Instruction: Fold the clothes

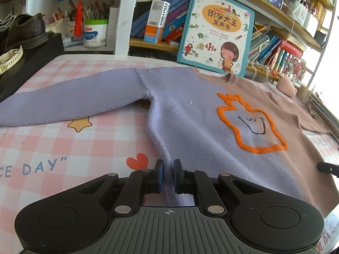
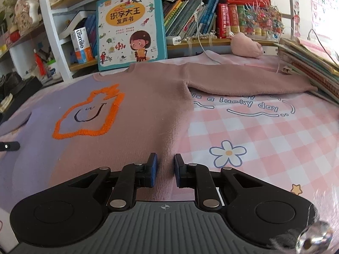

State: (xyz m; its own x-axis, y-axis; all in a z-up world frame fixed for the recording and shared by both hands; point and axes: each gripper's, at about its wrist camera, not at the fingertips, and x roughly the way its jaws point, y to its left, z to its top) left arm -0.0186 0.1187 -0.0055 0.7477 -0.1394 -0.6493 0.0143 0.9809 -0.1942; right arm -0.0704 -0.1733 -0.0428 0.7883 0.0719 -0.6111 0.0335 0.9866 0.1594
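Note:
A small sweater (image 1: 190, 114), half lilac and half dusty pink with an orange outlined figure, lies flat, front up, on a pink checked cloth (image 1: 63, 148). Its lilac sleeve (image 1: 70, 99) stretches left; its pink sleeve (image 2: 243, 80) stretches right. My left gripper (image 1: 168, 175) is low at the sweater's lower left hem, jaws a narrow gap apart with the lilac edge between them. My right gripper (image 2: 165, 173) is at the lower right hem (image 2: 167, 148), jaws apart over the pink edge. Neither pinches the fabric.
A children's book (image 1: 216, 29) leans on the bookshelf behind the collar. A black box with a shoe (image 1: 25, 31) stands at the left. A stack of books (image 2: 313, 67) and a pink plush (image 2: 247, 44) lie at the right, with a white cable (image 2: 203, 42) hanging.

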